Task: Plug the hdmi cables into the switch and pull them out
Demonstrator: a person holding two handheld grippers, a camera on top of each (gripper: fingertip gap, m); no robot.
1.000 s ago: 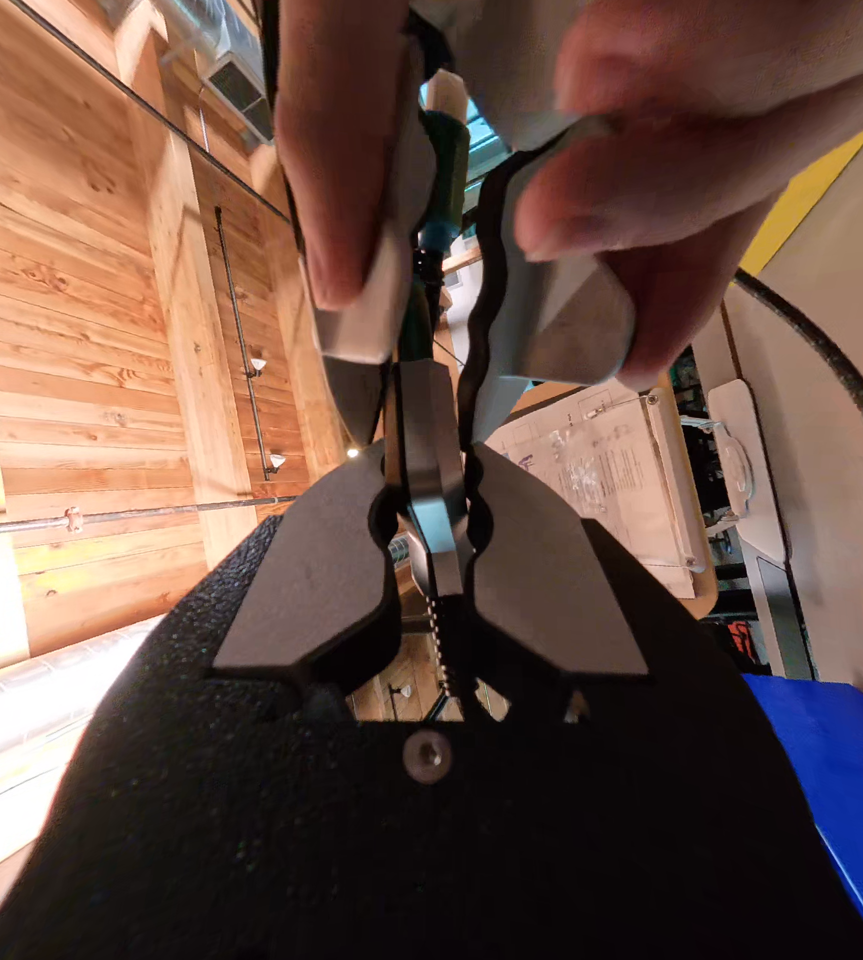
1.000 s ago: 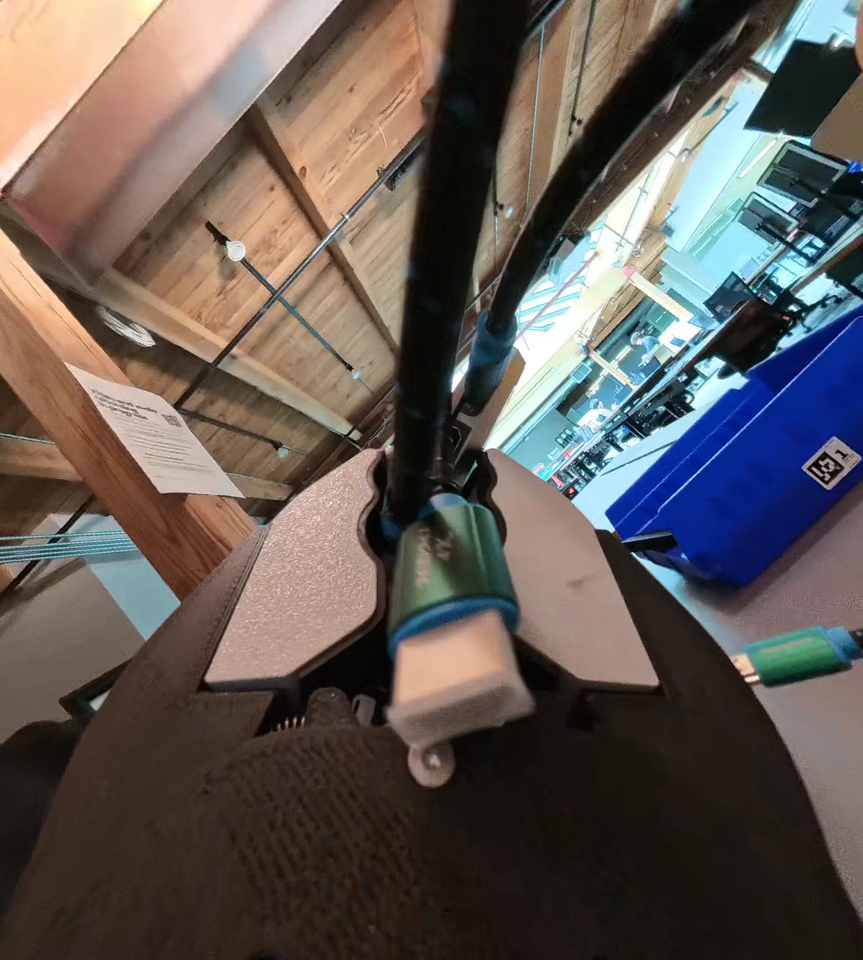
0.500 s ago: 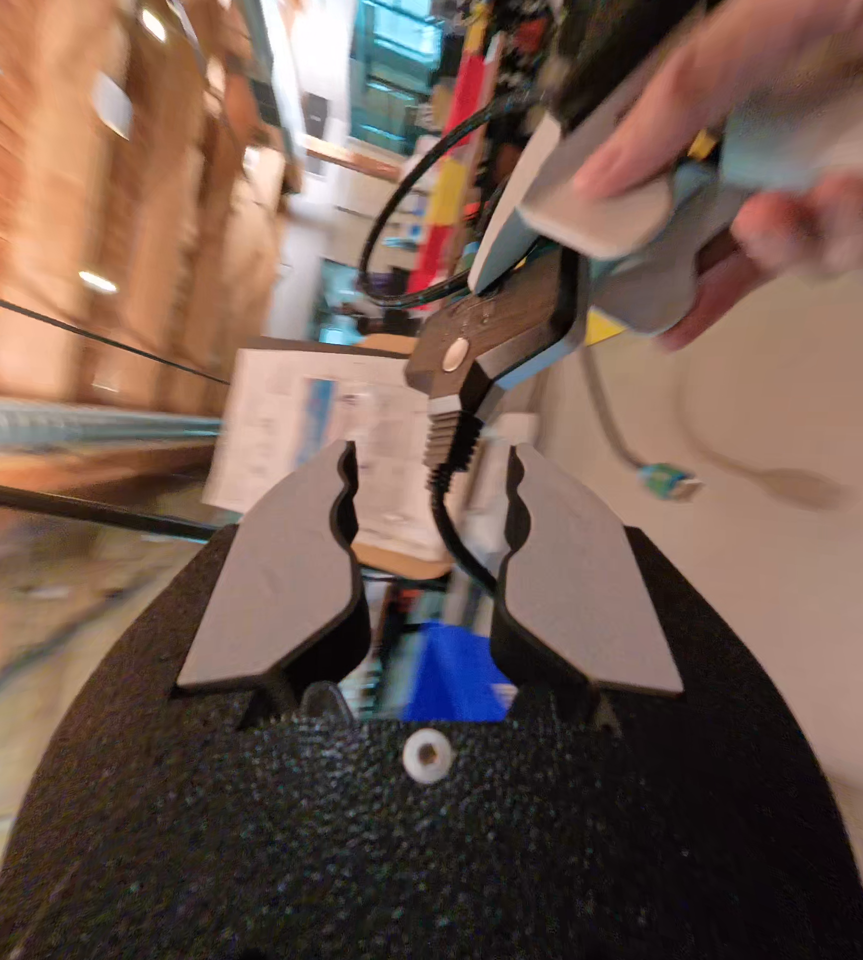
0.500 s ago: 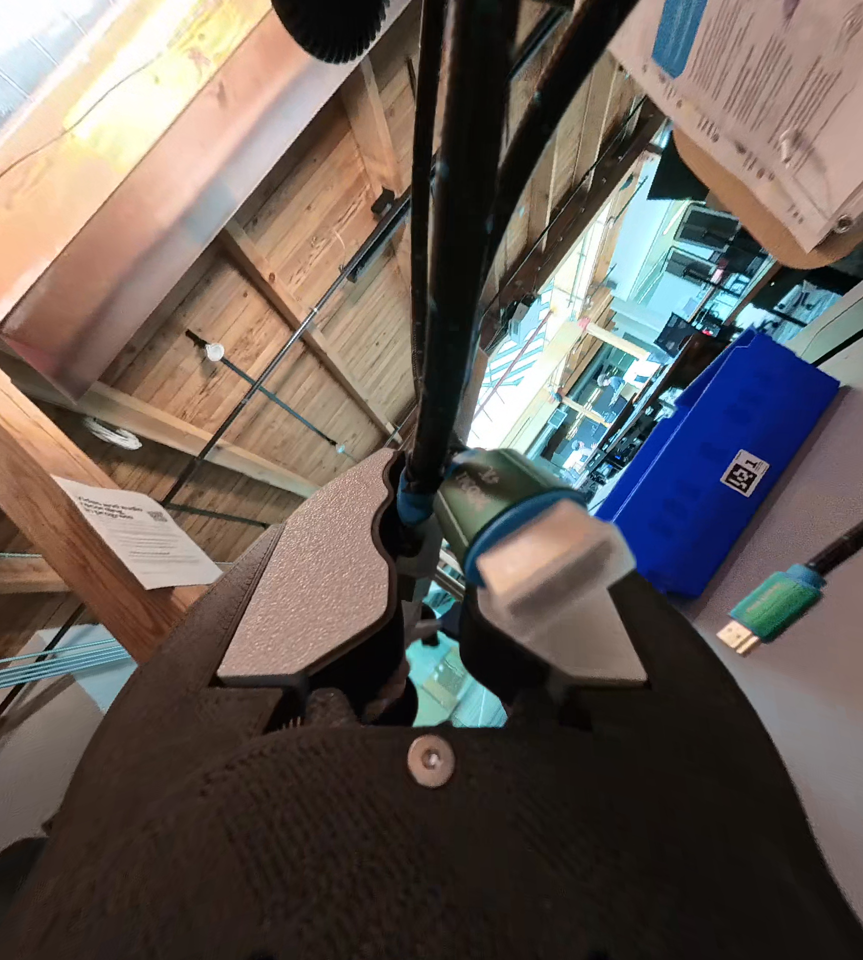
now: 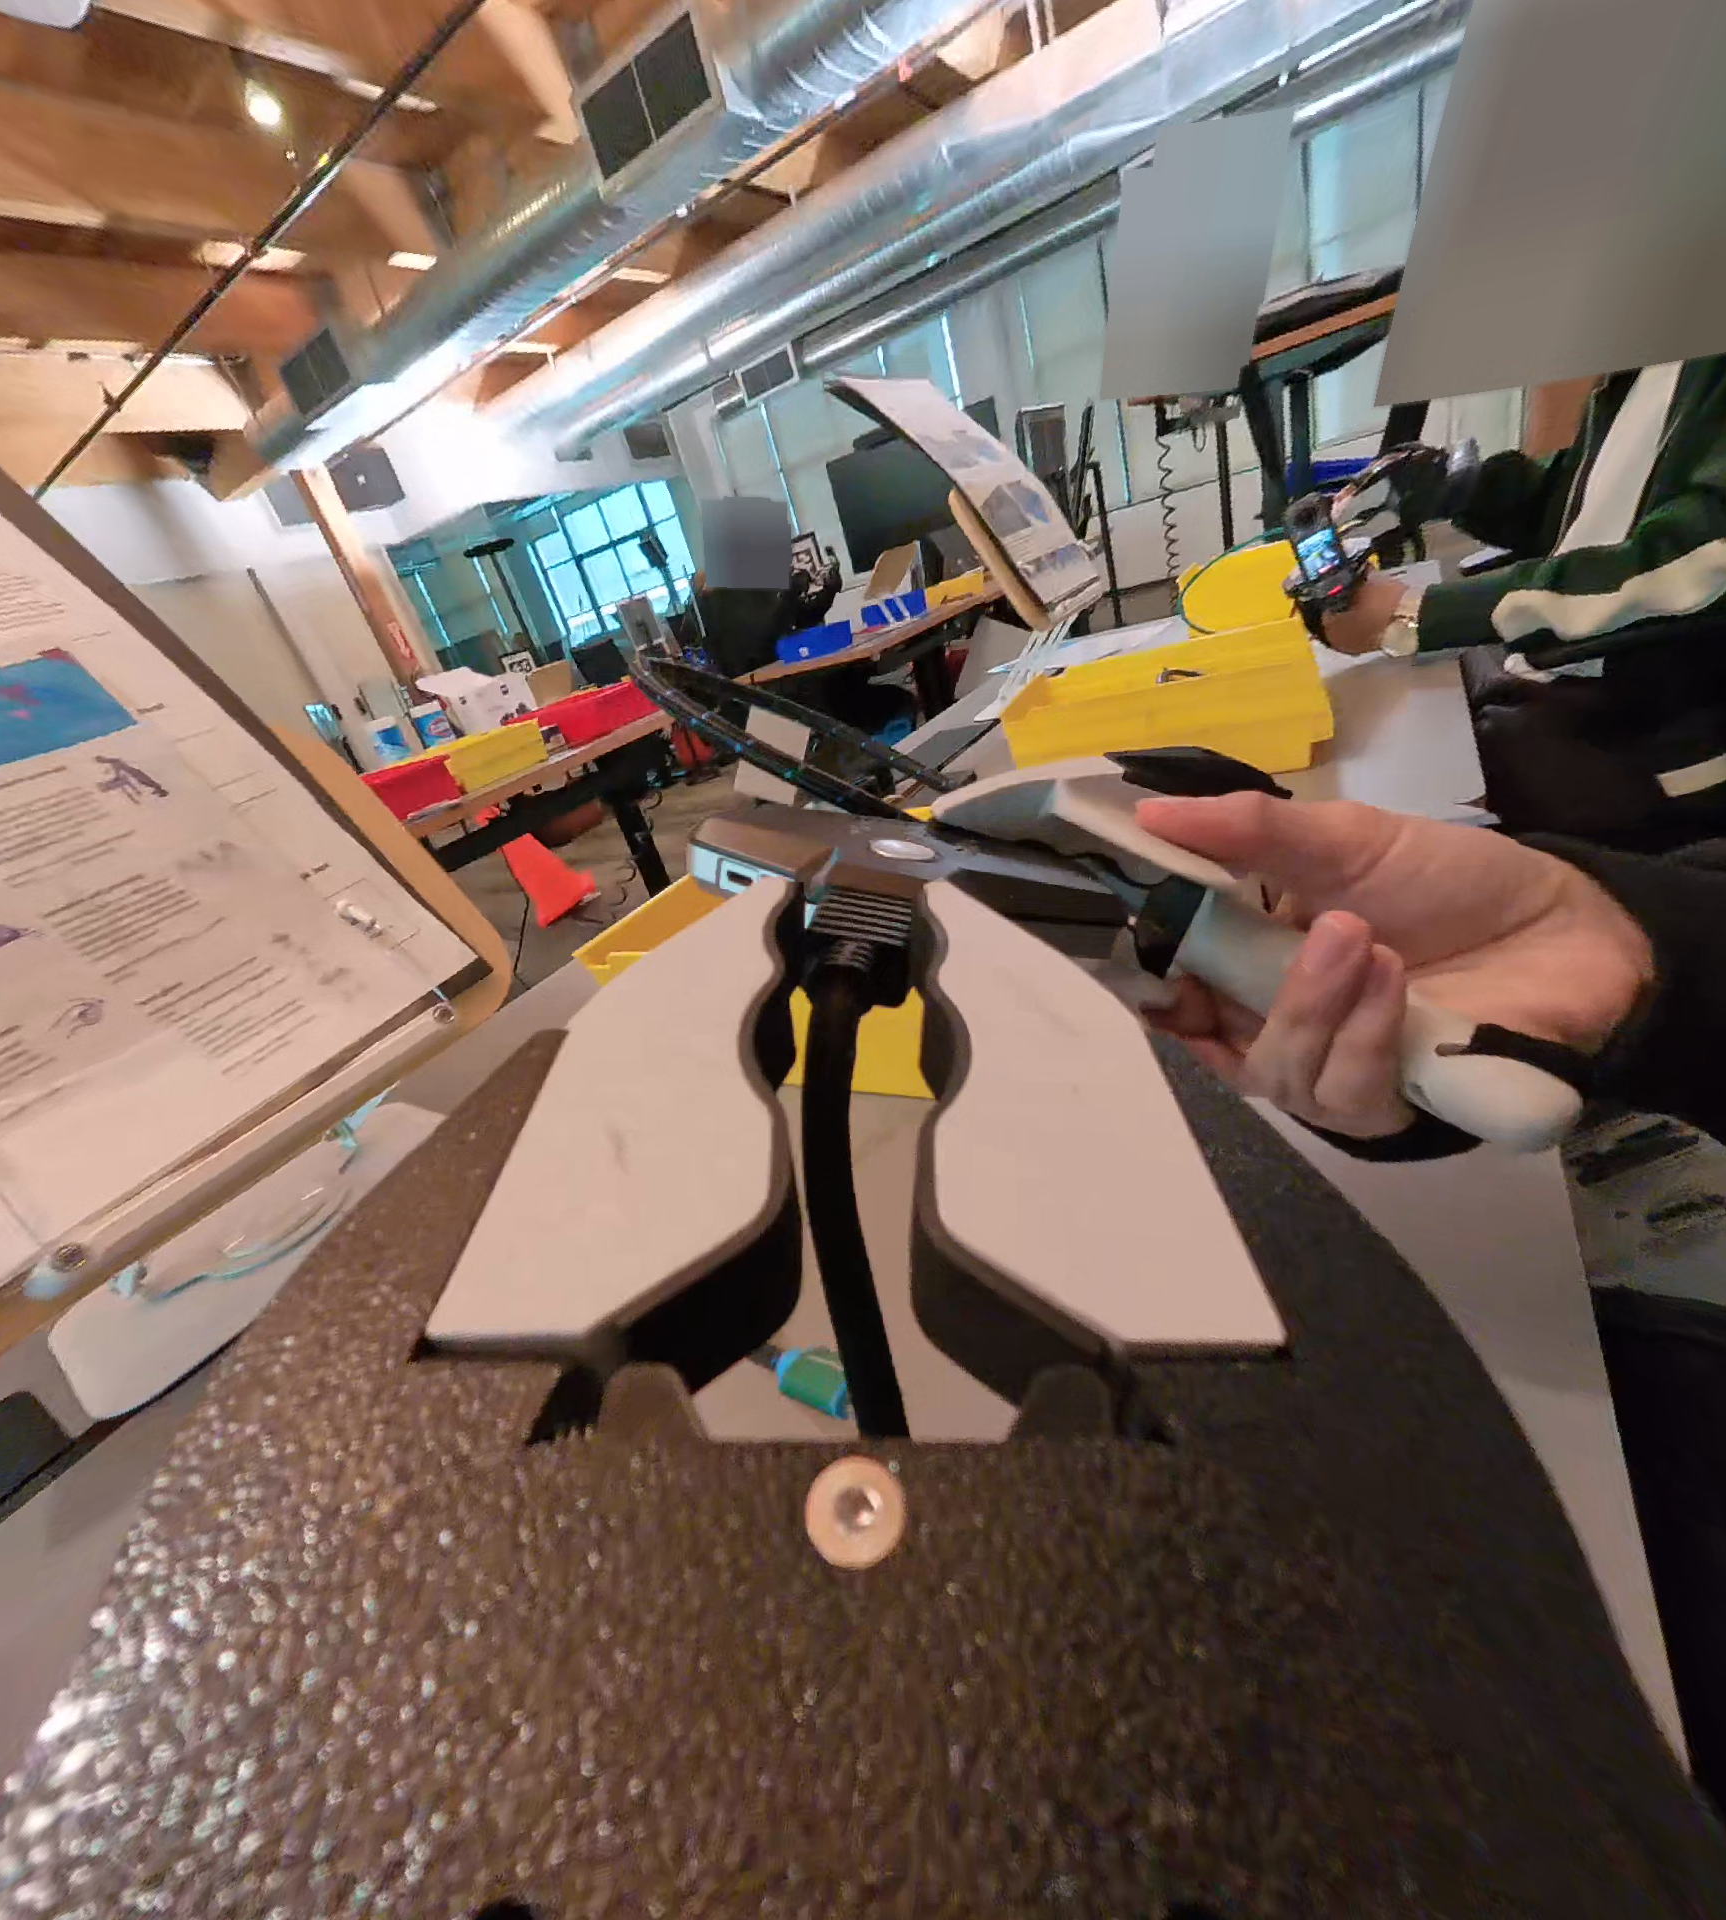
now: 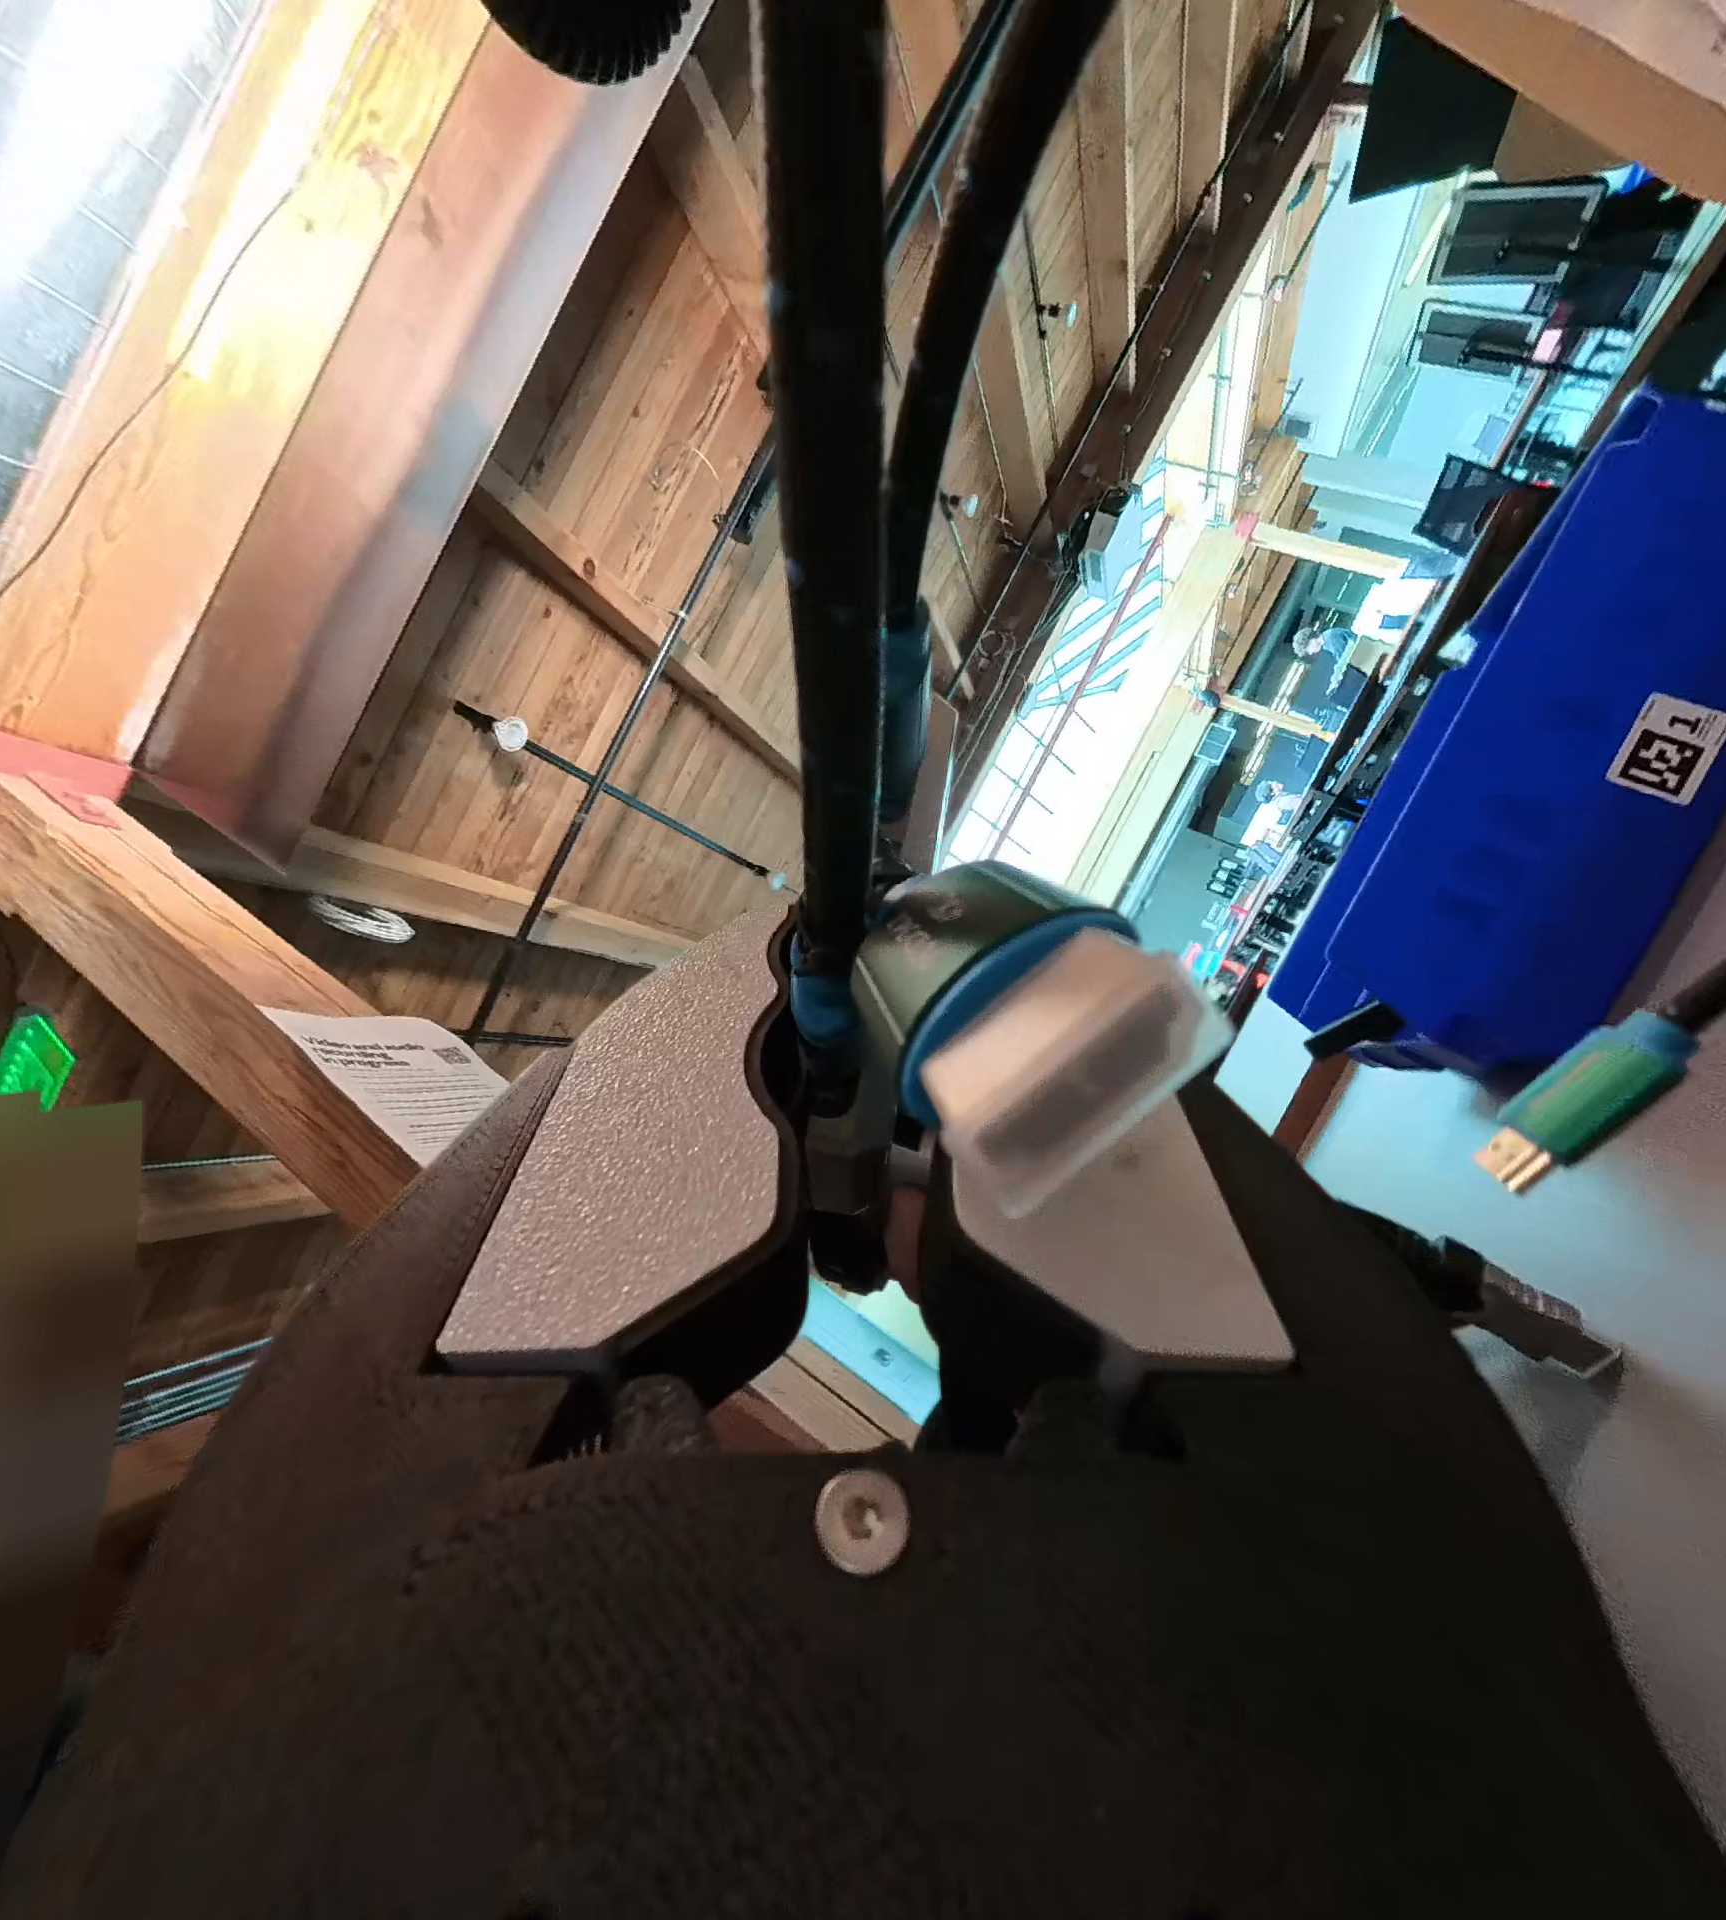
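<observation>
While the left gripper (image 5: 854, 935) sits w/ its fingers spread, a black cable (image 5: 838, 1122) runs loose btwn them up to the switch (image 5: 817, 844), which floats above the tabletop (image 5: 1441, 748). The right gripper (image 6: 854, 1029) pinches the switch (seems to, the edge-on view is poor), a person's hand (image 5: 1389, 935) around its handle. One green hdmi plug (image 6: 994, 987) w/ clear cap hangs beside the right fingers; another (image 6: 1586, 1091) lies unplugged near the blue bin (image 6: 1565, 779)
</observation>
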